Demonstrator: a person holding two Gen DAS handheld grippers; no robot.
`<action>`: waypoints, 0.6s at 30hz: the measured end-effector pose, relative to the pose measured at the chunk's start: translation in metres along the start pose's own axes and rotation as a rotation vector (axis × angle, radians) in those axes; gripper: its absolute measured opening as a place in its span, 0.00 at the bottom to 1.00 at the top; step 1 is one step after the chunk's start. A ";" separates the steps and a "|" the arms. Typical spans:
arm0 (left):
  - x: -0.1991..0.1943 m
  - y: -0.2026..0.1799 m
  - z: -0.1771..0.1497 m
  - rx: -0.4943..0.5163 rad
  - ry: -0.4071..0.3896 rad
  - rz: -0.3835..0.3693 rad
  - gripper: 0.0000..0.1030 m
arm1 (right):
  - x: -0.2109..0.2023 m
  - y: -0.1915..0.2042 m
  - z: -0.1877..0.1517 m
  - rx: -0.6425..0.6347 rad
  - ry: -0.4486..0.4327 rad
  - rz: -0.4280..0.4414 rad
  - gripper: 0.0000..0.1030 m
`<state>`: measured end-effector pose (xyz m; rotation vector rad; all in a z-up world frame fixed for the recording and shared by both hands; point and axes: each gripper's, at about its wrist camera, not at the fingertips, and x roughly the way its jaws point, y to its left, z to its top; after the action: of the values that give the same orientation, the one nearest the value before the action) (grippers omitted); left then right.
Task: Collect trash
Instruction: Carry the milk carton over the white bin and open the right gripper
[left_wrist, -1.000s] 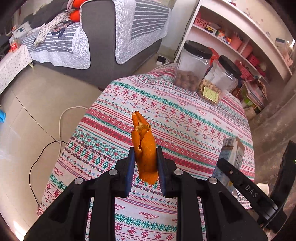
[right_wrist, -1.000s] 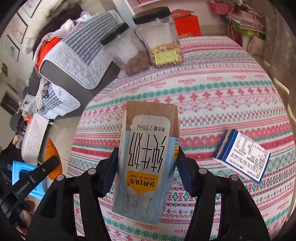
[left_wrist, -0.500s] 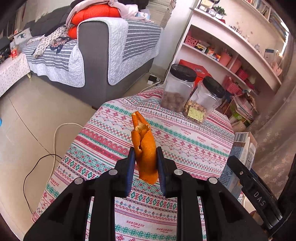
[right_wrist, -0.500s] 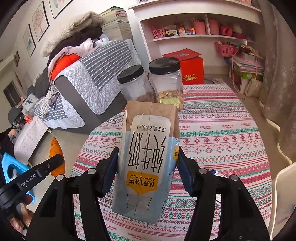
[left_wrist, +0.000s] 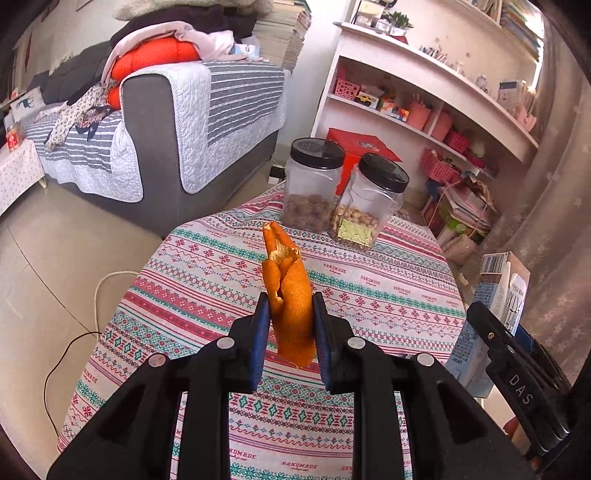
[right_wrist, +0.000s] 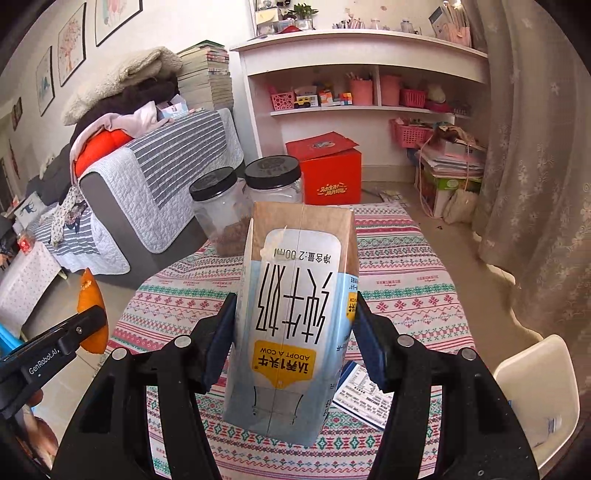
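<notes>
My left gripper (left_wrist: 288, 314) is shut on a curled strip of orange peel (left_wrist: 288, 291), held above the table with the patterned cloth (left_wrist: 388, 295). The peel (right_wrist: 90, 295) and the left gripper's black finger also show at the left edge of the right wrist view. My right gripper (right_wrist: 293, 317) is shut on a light blue and brown milk carton (right_wrist: 295, 314), lifted off the table and upside down. The same carton (left_wrist: 498, 295) appears at the right edge of the left wrist view. A small blue and white box (right_wrist: 364, 391) lies flat on the cloth beneath the carton.
Two clear jars with black lids (left_wrist: 314, 184) (left_wrist: 373, 203) stand at the table's far edge. Past the table are a grey sofa with a striped quilt (left_wrist: 177, 122), white shelves (right_wrist: 369, 74) and a red box (right_wrist: 328, 170). A white chair (right_wrist: 539, 391) stands at the right; a cable (left_wrist: 96, 295) lies on the floor.
Both grippers have risen and tilted up with their loads, so the table has sunk in view and more of the sofa and shelves shows. Both grips are unchanged.
</notes>
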<state>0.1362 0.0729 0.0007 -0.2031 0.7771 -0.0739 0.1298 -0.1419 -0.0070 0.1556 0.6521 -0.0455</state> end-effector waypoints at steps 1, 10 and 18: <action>0.001 -0.005 0.000 0.007 -0.002 -0.005 0.23 | -0.001 -0.004 0.000 0.004 -0.002 -0.011 0.56; 0.004 -0.048 -0.008 0.083 -0.015 -0.053 0.23 | -0.019 -0.049 0.001 0.047 -0.026 -0.103 0.56; 0.007 -0.089 -0.019 0.151 -0.013 -0.102 0.23 | -0.038 -0.094 -0.003 0.086 -0.032 -0.178 0.56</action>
<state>0.1289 -0.0181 0.0013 -0.0996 0.7446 -0.2269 0.0897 -0.2343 0.0016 0.1794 0.6310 -0.2468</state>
